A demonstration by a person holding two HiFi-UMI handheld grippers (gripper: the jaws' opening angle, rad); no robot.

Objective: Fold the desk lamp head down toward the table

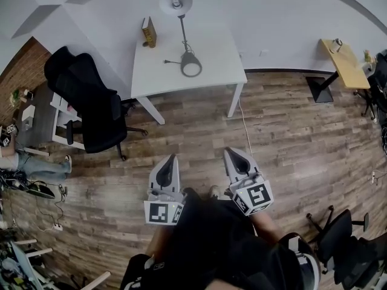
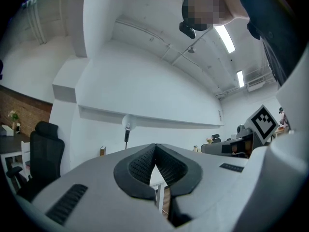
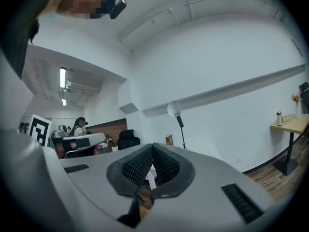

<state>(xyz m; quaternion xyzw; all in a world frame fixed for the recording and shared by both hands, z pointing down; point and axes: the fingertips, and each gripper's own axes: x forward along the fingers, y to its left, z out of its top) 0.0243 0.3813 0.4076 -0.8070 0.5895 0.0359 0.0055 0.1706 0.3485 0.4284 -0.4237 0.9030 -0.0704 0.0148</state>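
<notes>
My left tongs [image 1: 173, 157] and right tongs [image 1: 229, 151] are closed, empty. The desk lamp [image 1: 182, 32] stands upright on the far bench [image 1: 211, 59], well apart.

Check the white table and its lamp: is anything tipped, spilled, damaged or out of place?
Nothing stands out. The desk lamp stands upright on the white table, cord lying beside its base; a small brown box stands near the back edge. No spill or damage shows.

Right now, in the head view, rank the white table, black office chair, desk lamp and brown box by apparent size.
1. white table
2. black office chair, not far behind
3. desk lamp
4. brown box, clearly smallest
</notes>
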